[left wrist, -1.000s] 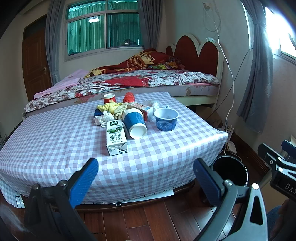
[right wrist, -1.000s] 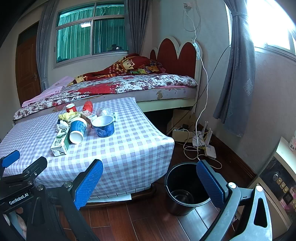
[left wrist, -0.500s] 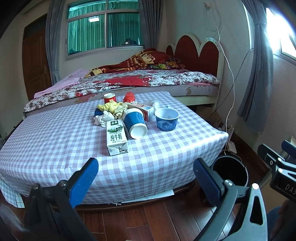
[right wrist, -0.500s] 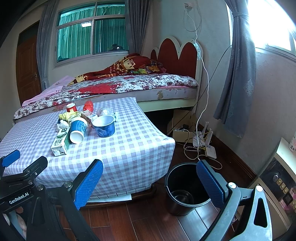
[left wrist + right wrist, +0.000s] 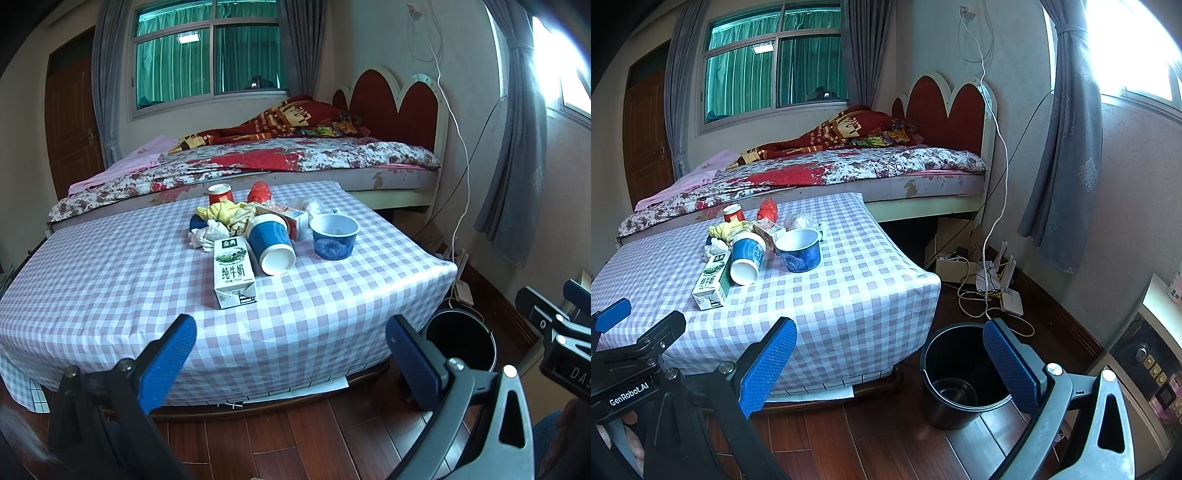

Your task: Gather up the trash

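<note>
Both claws hang wide apart and empty: left claw (image 5: 290, 345), right claw (image 5: 890, 349). Trash sits ahead on the counter (image 5: 110, 273), milk carton (image 5: 233, 272) nearest. Bucket (image 5: 960, 373) is below the right claw. Risk: the tipped cup (image 5: 271, 243) could roll when nudged.

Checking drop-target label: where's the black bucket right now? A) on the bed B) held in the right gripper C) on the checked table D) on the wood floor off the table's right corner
D: the black bucket stands on the wood floor beside the table corner, and both grippers are open and empty.
</note>
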### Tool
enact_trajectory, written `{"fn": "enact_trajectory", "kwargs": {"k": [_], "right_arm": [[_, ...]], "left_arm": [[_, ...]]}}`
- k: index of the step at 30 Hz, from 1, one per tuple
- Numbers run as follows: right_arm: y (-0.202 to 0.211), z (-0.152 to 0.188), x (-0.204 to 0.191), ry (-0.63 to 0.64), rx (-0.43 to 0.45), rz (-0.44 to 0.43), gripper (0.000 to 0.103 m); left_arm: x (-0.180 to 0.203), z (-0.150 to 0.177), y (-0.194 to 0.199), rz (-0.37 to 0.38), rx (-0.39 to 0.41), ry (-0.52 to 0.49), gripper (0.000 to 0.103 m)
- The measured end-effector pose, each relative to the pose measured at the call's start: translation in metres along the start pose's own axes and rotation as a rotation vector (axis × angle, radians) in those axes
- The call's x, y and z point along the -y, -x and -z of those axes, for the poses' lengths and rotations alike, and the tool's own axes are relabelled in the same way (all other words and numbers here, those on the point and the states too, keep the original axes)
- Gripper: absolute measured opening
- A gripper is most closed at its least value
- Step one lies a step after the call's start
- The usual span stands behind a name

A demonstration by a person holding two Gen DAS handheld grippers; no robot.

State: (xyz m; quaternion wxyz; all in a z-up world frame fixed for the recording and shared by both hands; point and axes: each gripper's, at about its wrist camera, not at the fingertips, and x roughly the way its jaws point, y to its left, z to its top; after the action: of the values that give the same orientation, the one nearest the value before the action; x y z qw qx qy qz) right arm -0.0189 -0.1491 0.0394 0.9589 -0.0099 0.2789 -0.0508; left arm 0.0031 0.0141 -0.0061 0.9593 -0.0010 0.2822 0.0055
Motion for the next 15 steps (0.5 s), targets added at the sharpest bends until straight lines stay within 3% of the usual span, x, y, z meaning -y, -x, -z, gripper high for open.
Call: {"fn": "enact_trajectory", "kwargs": {"k": [15], "right_arm": [[-0.0045, 0.0056, -0.0011, 0.005, -0.01, -0.015, 0.102]], "left_arm": [[-0.0049, 0.0056, -0.0056, -0.017, -0.013, 0.008, 0.102]]}}
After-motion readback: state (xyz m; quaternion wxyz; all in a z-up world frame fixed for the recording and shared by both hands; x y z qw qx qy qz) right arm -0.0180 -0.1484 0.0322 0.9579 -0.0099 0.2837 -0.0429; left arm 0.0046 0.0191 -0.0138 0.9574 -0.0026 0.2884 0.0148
